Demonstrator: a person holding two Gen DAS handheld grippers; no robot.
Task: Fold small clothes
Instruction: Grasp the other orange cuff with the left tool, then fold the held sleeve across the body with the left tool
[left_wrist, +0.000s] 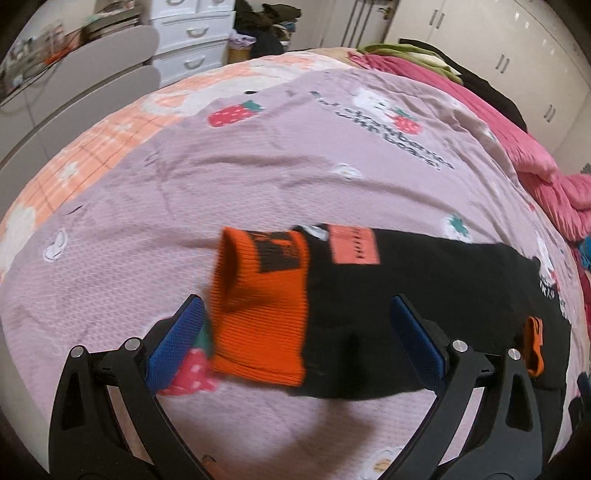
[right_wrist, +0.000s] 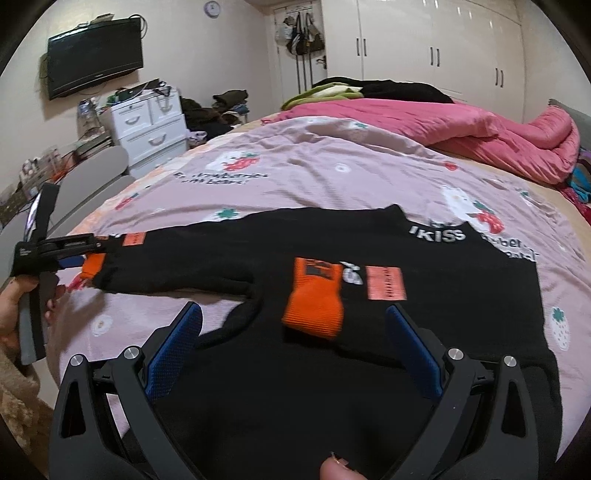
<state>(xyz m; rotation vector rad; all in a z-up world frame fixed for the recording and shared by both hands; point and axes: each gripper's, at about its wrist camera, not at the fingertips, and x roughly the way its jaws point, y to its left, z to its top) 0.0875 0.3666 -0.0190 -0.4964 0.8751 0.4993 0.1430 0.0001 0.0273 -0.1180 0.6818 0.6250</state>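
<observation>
Left gripper (left_wrist: 295, 332), jaws apart around the orange cuff (left_wrist: 258, 314), may snag bedsheet (left_wrist: 295, 166) if closed too low.

Soft, even indoor light filled both views. Glare streaked the glossy wardrobe doors (right_wrist: 436, 40). Motion blur smeared the orange cuff (left_wrist: 258, 310). Fisheye bending curved the bed (left_wrist: 295, 177), with black vignetted corners.

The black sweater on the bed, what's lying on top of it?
On the black sweater, one orange cuff is folded across the chest, beside a pink patch. The print under the cuff is partly covered.
</observation>
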